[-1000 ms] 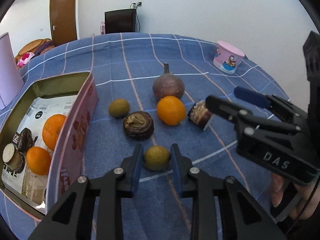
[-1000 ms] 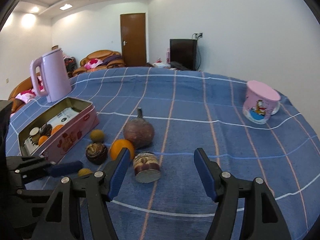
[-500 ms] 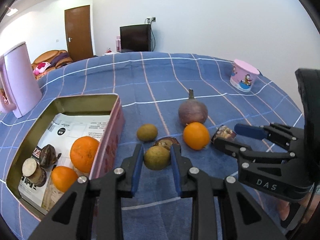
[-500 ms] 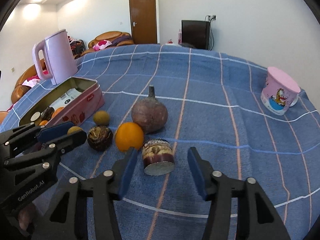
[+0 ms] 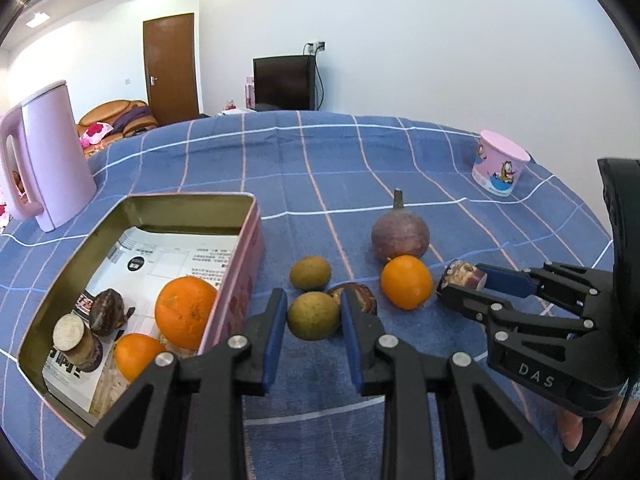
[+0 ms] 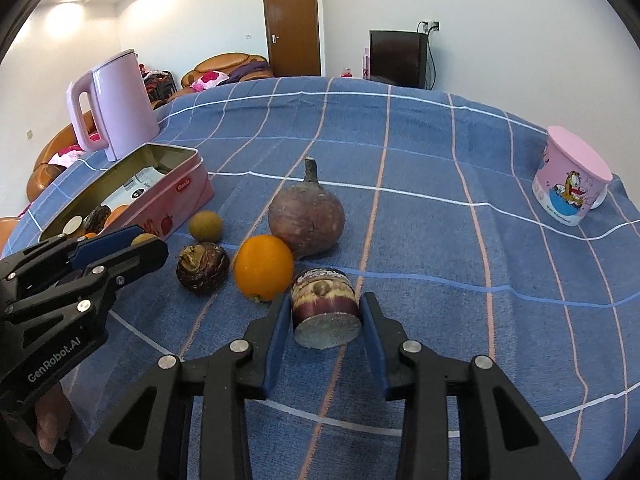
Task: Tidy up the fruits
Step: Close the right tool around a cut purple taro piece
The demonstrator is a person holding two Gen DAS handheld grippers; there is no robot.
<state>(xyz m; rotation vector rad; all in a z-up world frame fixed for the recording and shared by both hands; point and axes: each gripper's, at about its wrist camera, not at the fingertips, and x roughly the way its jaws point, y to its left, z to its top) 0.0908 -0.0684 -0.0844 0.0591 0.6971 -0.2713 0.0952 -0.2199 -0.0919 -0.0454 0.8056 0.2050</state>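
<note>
My left gripper (image 5: 314, 320) is clamped on a small green-brown round fruit (image 5: 313, 315), lifted just beside the open pink tin (image 5: 244, 280), which already holds oranges and taro pieces. My right gripper (image 6: 325, 314) has just been closing around a cut taro chunk (image 6: 325, 307) lying on the blue checked tablecloth (image 6: 460, 240), its pads now at the chunk's sides, beside a loose orange (image 6: 263, 267). To do this well, I should squeeze both firmly, lift the chunk straight up clear of the orange, and carry each over the tin's wall before letting go.
</note>
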